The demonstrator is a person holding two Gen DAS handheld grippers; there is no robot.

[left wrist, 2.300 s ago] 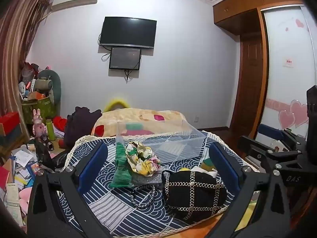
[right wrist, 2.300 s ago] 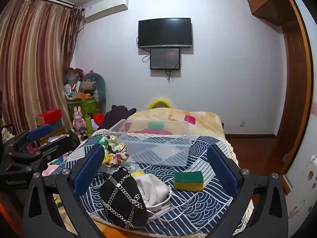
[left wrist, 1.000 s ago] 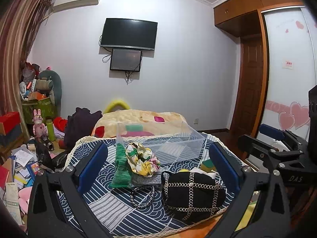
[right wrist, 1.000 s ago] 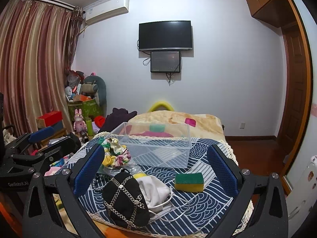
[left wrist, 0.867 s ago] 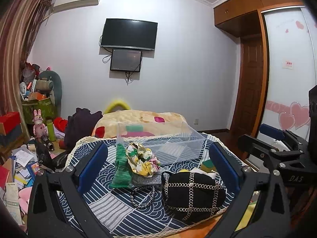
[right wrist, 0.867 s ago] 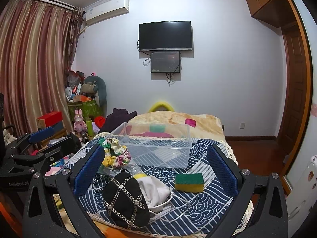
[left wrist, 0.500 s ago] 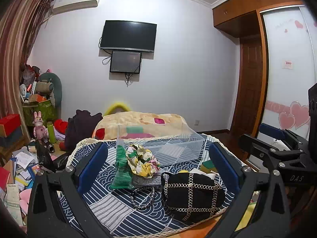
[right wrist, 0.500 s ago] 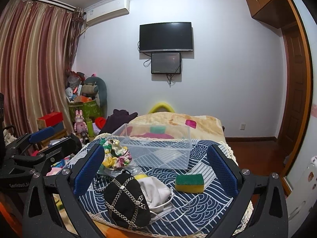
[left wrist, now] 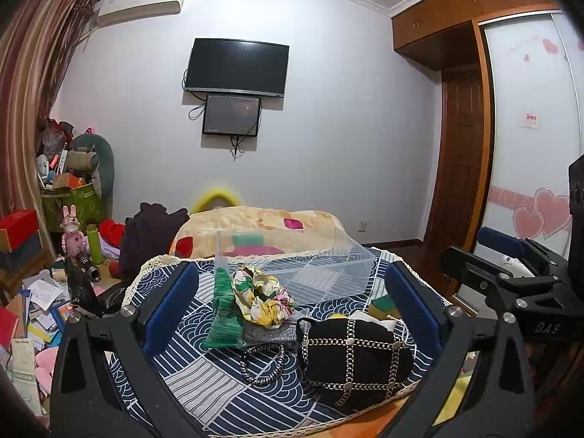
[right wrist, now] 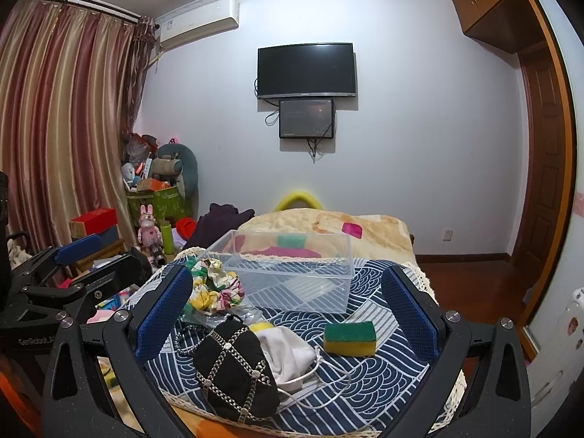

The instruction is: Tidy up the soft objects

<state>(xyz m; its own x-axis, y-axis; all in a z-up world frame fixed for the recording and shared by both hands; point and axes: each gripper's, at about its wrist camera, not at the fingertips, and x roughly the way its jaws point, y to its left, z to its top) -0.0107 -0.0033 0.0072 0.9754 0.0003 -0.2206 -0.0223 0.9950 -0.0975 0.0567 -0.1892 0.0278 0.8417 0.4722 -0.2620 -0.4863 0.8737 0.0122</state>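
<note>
- The left gripper [left wrist: 290, 304] hung above the near edge of the table [left wrist: 204, 387], its blue-padded fingers [left wrist: 169, 304] spread wide and holding nothing.
- The right gripper [right wrist: 288, 312] hovered likewise, jaws released and empty, beside the left one.
- A clear plastic bin [right wrist: 292, 273] stood toward the table's far edge on the blue wave-patterned cloth [right wrist: 376, 376].
- A floral scrunchie [left wrist: 262, 297] lay just in front of the bin's left corner, touching a green knitted piece [left wrist: 224, 314] on its left.
- A black chain-trimmed pouch [left wrist: 356, 354] sat near the front edge, with a beaded black hair tie [left wrist: 261, 363] just to its left.
- A white drawstring bag [right wrist: 288, 350] touched the pouch's right side.
- A green-and-yellow sponge [right wrist: 350, 337] rested apart, toward the right edge, in front of the bin.
</note>
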